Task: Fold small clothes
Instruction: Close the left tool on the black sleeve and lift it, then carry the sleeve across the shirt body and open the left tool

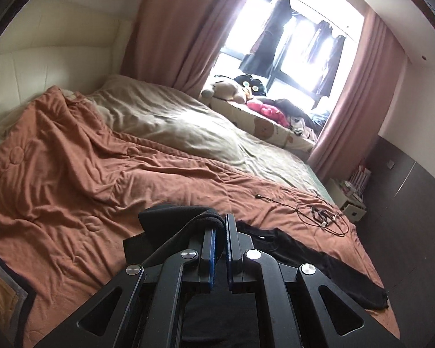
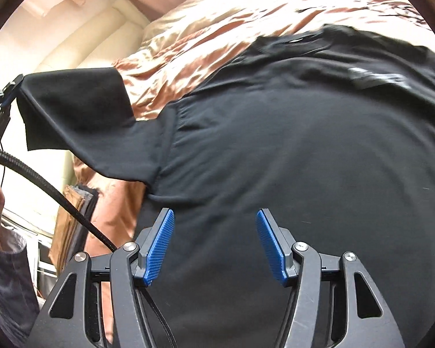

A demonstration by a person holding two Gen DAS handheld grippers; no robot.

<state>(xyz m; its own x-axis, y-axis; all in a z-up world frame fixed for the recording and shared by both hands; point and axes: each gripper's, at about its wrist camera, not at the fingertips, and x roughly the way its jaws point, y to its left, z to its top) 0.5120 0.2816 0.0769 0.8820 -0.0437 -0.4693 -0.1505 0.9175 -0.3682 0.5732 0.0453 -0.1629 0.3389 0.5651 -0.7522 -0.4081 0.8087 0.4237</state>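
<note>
- Left wrist view: the left tongs are seen nearly closed, with the hem of a sleeve of the black cotton T-shirt pinched between the blue pads; the fabric is draped over the left finger.
- The T-shirt is laid flat on the rumpled rust-orange quilt at the near edge of the bed, with only the held sleeve lifted clear of it.
- In the right wrist view the right tongs are held wide open above the shirt's body, and nothing is gripped between the ribbed blue pads.
- The step in hand is judged to be the folding of the sleeve inward across the chest.
- The sleeve is best carried low and level, so that the body panel is not dragged or bunched at the shoulder seam.
- The shirt's body may be pinned near that seam by the right tongs while the sleeve is laid over.
- The grip should be released only once the sleeve lies flat, as thin jersey is likely to spring back or wrinkle.
- The tangled black cable farther along the quilt is well apart from the shirt.
</note>
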